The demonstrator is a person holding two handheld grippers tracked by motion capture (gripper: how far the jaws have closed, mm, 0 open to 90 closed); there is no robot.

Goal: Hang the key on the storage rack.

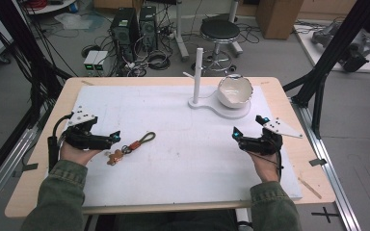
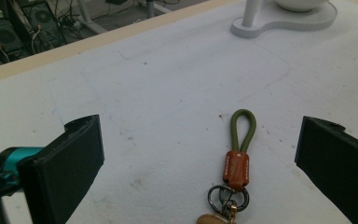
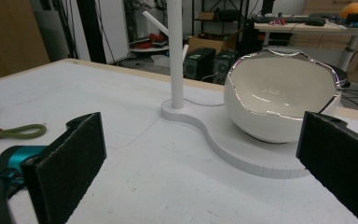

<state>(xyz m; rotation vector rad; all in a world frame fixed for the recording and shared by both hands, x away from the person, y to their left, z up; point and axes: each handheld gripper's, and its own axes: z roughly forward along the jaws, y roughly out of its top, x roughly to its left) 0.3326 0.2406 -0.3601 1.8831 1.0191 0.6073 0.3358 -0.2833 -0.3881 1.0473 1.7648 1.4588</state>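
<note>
Two grippers in play, both with jaws spread wide and nothing between them. Left gripper (image 1: 115,137) sits low on the white mat (image 1: 173,168), aimed at the keychain (image 1: 131,146), which lies flat just ahead of its tips, not touching. In the left gripper view the keychain (image 2: 237,158) is framed between the jaws: metal ring and tan charm nearest, brown leather tab in the middle, olive cord loop pointing away. Looks like the approach step, grasp not yet made. Next move probably calls for easing forward and down, centring on the leather tab or the loop, then closing; a flat item on the mat means the tips need to get right down to the surface. Right gripper (image 1: 248,130) waits well apart on the other side. Farther back, the white peg stand (image 1: 197,72) and the eggshell-shaped bowl (image 1: 234,91) share one base, likely the destination.
</note>
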